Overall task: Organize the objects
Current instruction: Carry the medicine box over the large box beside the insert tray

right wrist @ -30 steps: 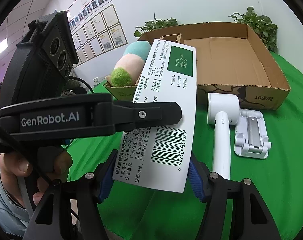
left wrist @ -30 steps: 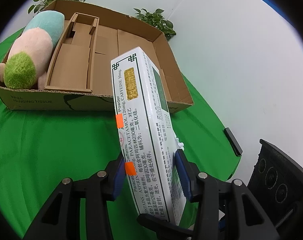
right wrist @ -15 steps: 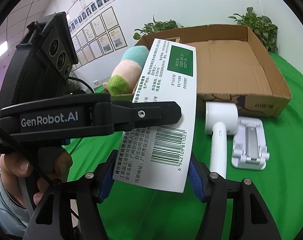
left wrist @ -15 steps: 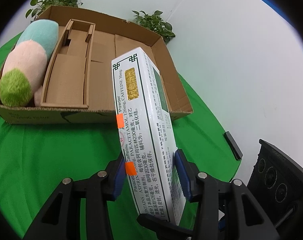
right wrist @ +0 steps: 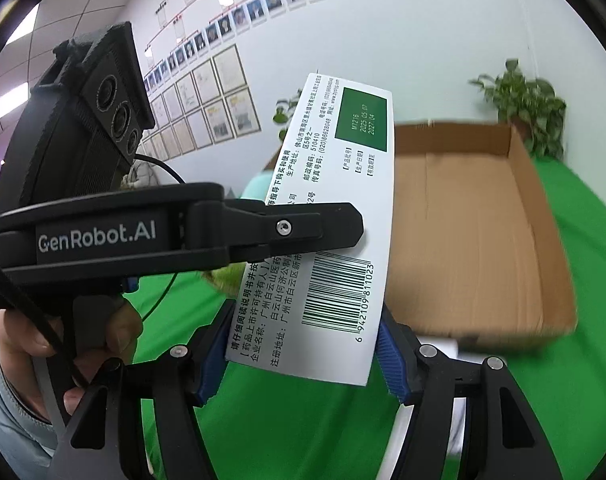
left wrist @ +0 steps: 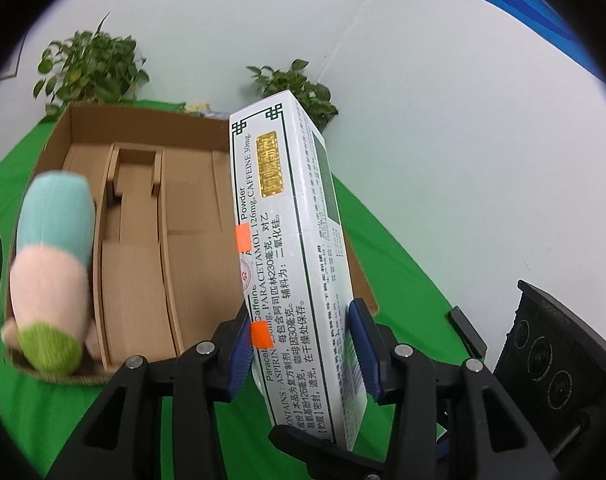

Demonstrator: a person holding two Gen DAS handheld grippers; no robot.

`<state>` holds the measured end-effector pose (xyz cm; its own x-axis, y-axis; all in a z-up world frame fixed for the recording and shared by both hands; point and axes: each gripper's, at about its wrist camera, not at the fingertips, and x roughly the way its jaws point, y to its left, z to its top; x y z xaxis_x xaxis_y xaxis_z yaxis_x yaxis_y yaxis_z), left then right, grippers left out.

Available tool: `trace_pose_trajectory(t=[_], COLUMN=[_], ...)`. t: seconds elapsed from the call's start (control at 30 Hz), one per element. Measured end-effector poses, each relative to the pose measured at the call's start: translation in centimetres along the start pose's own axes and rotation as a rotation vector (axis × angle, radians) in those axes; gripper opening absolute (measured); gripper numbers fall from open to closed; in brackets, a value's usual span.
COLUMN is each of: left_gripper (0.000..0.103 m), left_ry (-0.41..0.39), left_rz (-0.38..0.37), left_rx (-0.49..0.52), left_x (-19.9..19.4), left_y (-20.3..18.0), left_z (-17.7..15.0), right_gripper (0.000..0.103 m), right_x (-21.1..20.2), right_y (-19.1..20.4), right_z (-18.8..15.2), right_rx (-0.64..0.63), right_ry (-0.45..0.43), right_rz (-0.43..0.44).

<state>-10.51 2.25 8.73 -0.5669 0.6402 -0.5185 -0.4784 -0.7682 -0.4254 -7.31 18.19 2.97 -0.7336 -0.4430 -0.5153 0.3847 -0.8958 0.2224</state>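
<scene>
A green cloth (left wrist: 63, 408) covers the bench, potted plants (left wrist: 91, 68) along its far edge. We grip the long white cardboard medicine box (left wrist: 291, 264) from both sides: our left gripper (left wrist: 299, 354) is clamped across its narrow printed faces, our right gripper (right wrist: 303, 354) closed on its lower end. Compared with a second ago, the open brown cardboard tray (left wrist: 143, 128), with the pastel plush toy (left wrist: 53, 268) along its left wall, sits closer beneath us, so the box looks nearly ready to lower inside.
</scene>
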Motion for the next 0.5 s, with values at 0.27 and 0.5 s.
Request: trace_pose_trajectory(t=[0.27,0.5], left_gripper=[0.044,0.044], left_ry=[0.003,0.033], left_rz=[-0.011,-0.010], left_rx=[0.011,-0.015], left_x=[1.8,3.5], left_y=[1.0,2.8], left_z=[4.6,5.9], right_gripper=[0.061,0.061], right_x=[1.9,4.6], right_y=[-1.1,-2.6], right_z=[3.9,6.2], right_rx=[0.009,0.026], right_ry=[0.000,0.041], right_rz=[-0.011,-0.006])
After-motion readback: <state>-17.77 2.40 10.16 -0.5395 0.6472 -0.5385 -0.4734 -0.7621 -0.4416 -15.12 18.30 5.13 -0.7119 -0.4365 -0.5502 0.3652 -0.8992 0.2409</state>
